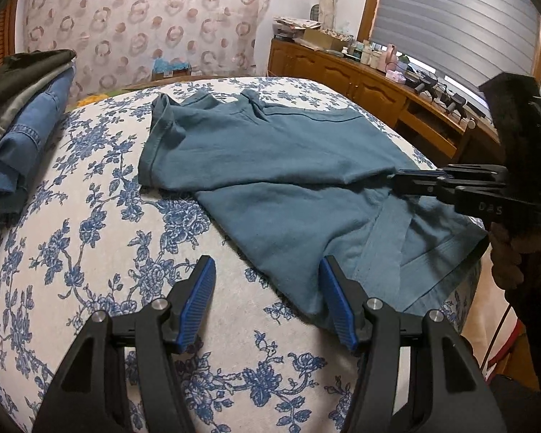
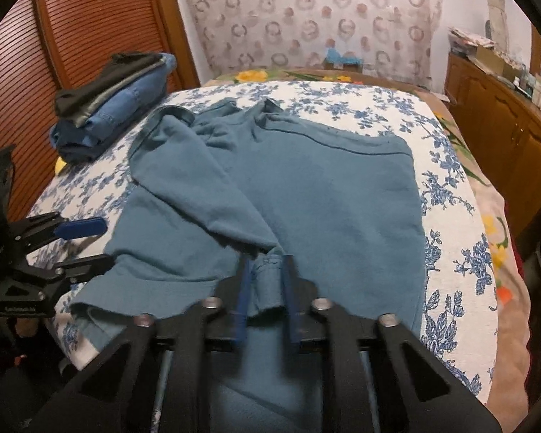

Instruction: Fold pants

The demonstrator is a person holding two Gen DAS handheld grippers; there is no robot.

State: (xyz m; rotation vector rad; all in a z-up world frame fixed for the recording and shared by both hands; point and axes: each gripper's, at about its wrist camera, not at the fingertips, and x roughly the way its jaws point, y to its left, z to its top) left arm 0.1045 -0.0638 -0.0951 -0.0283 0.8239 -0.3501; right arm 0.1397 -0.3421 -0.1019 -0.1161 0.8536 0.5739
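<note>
- The bed point(image 2: 451, 166) carries everything: it wears a white cover printed with blue flowers, and a brighter flowered blanket shows along its far and right edges.
- The pants point(image 2: 324, 187), teal-blue and of soft, matte knit cloth, lie spread across the middle of the bed, the largest loose item on it.
- Their waistband end lies near, at the bed's near edge, with a lighter inner band showing; the legs run away toward the far side.
- One leg lies flat and smooth on the right, a dark seam line along its far edge; the other is rumpled and lies slantwise over it on the left.
- A stack of folded clothes point(image 2: 111, 108), denim below and dark pieces on top, sits well apart at the far left of the bed.
- The right hand-held gripper point(image 2: 267, 288) is pinched narrow on a bunched fold of the pants near the crotch.
- The left hand-held gripper point(image 1: 267, 299) stands about half wide at the pants' near-left edge, one pad over the cloth, clamping nothing.
</note>
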